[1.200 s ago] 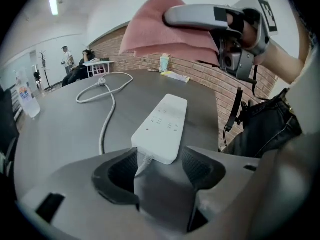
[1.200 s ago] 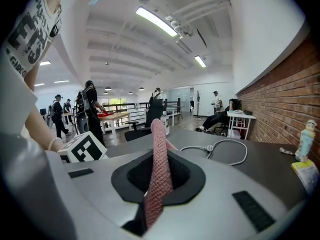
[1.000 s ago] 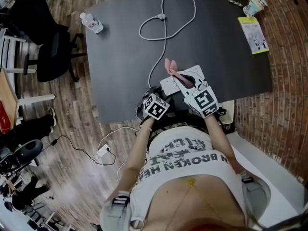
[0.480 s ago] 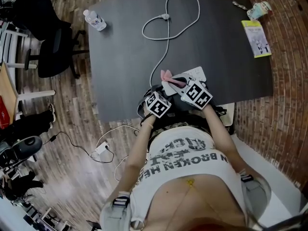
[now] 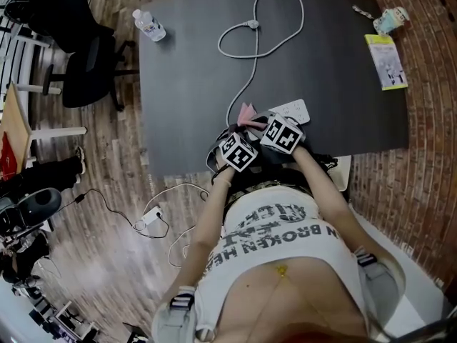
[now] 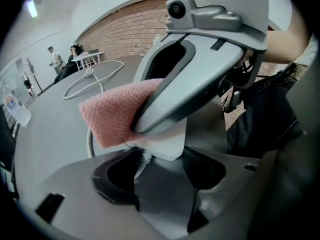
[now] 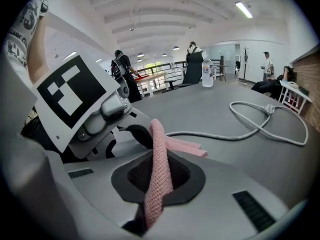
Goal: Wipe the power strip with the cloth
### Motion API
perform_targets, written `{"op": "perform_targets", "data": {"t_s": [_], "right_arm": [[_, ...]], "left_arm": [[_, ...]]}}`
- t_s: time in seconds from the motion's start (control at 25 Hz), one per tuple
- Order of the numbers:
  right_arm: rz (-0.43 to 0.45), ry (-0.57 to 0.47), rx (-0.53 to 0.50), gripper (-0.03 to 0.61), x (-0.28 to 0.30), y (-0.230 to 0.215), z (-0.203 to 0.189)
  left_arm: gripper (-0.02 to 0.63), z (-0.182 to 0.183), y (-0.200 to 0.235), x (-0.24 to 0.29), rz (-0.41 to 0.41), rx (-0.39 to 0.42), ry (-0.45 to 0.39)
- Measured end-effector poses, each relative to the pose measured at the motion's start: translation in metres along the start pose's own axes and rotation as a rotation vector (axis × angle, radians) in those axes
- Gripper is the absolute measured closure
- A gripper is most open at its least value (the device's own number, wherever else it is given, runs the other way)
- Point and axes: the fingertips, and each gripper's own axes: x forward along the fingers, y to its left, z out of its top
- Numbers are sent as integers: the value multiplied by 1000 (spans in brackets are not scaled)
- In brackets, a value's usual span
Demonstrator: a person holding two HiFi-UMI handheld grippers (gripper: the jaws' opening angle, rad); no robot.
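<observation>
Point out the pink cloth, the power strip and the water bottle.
cloth (image 7: 159, 174): right gripper view, on the fold pinched between the jaws.
power strip (image 5: 296, 110): head view, on its white top face, far end.
water bottle (image 5: 151, 26): head view, on the middle of its body.

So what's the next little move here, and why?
Probably drag the right gripper along the power strip toward its far end: the pink cloth it pinches lies on the cord end, beside the left gripper that grips the strip.
</observation>
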Motion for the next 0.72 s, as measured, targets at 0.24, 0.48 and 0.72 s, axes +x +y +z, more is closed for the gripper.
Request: {"op": "perform_targets", "data": {"t_s": [0.24,0.48,0.72], "right_arm": [[35,50,47,561,12,1,-6],[46,57,60,561,13,3,-3],[12,70,21,561,13,0,-7]], "left_arm": [[350,0,-2,1,4,4,13],[350,-2,0,-1,15,10,18],[350,1,1,-1,19,10,17]]}}
